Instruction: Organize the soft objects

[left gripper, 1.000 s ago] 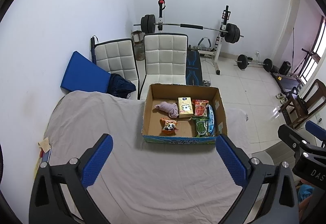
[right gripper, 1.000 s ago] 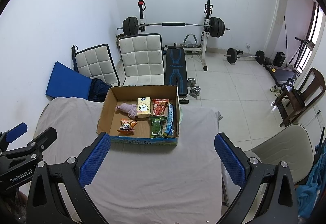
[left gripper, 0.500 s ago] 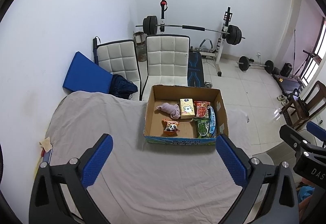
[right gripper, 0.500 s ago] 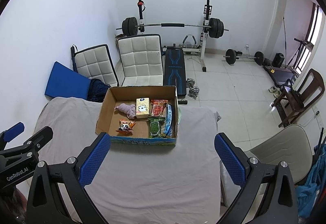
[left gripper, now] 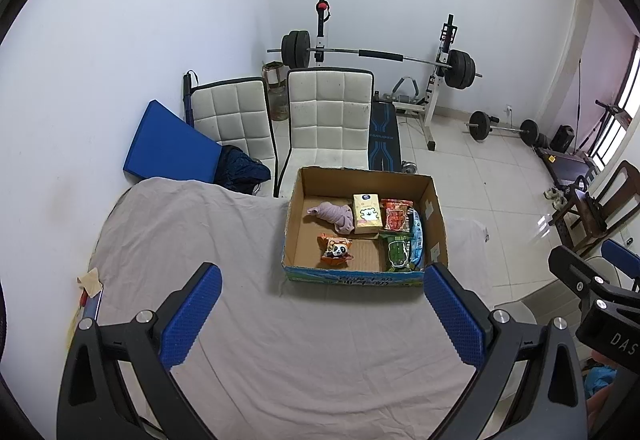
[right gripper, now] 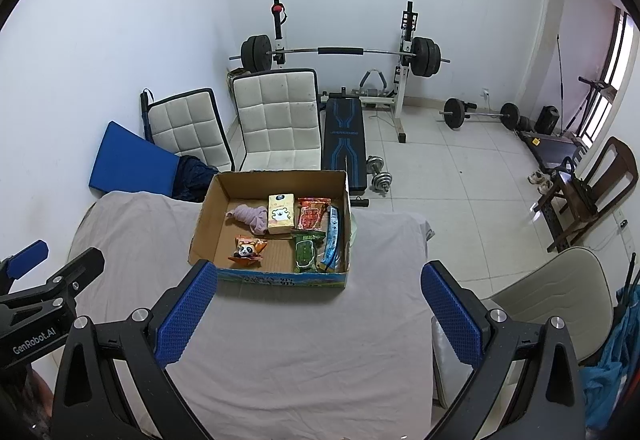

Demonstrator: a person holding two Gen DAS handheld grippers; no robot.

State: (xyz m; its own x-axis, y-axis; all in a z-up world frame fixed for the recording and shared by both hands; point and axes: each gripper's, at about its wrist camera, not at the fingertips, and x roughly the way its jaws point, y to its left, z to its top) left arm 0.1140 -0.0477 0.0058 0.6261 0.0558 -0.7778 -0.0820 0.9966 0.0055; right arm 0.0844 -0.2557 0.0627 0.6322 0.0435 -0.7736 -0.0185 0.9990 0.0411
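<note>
Cardboard box (left gripper: 434, 207) sits on cloth-covered table (left gripper: 200, 224) before weight bench (right gripper: 344, 135).

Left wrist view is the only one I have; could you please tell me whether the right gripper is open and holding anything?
Observer: The right gripper is wide open and empty, above the cloth-covered table, just short of the cardboard box.
Operator: Thank you. Is anything lying outside the box on its right side?
Observer: Yes, a pale green thing sits right beside the outside of that wall; I cannot tell what it is.
Operator: And what is on the floor beyond the box?
Observer: A pair of dumbbells lies beside the near end of the black bench.
</note>
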